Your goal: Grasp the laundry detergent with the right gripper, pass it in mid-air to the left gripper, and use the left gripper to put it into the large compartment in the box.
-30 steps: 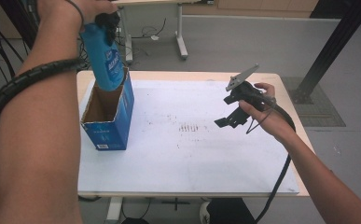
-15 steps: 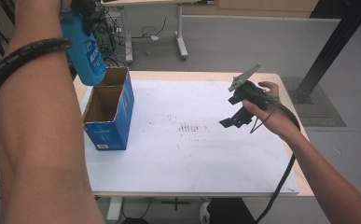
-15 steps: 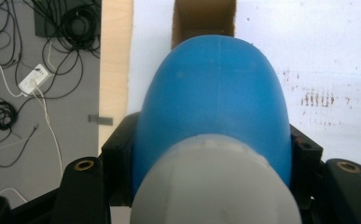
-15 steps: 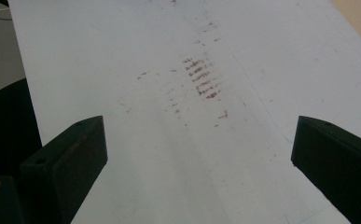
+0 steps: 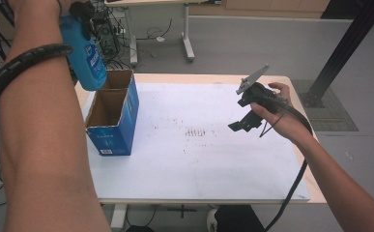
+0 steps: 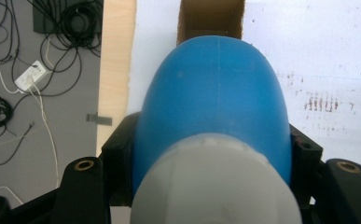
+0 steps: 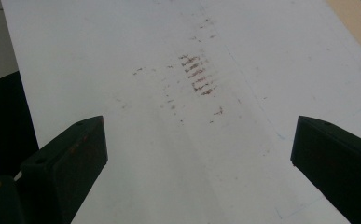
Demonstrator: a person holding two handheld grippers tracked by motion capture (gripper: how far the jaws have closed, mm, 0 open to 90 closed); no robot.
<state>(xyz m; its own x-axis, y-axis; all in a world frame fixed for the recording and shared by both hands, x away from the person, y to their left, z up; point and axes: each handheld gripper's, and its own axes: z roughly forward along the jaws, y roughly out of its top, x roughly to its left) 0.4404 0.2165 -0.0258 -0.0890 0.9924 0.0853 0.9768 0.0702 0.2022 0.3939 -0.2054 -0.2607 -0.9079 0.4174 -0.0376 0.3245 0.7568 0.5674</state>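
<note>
The left gripper (image 5: 84, 12), raised high on an upright forearm, clamps a blue bottle (image 5: 85, 58) hanging above the open blue cardboard box (image 5: 114, 118) at the table's (image 5: 199, 169) left edge. The right gripper (image 5: 242, 123) hovers over the smudged white tabletop, jaws wide and empty. The bottle's white label writing is unreadable.

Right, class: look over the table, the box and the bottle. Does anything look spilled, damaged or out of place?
Only one thing: brownish smudges mark the middle of the white table top. The blue bottle looks intact in the left gripper, and the open box stands upright.
</note>
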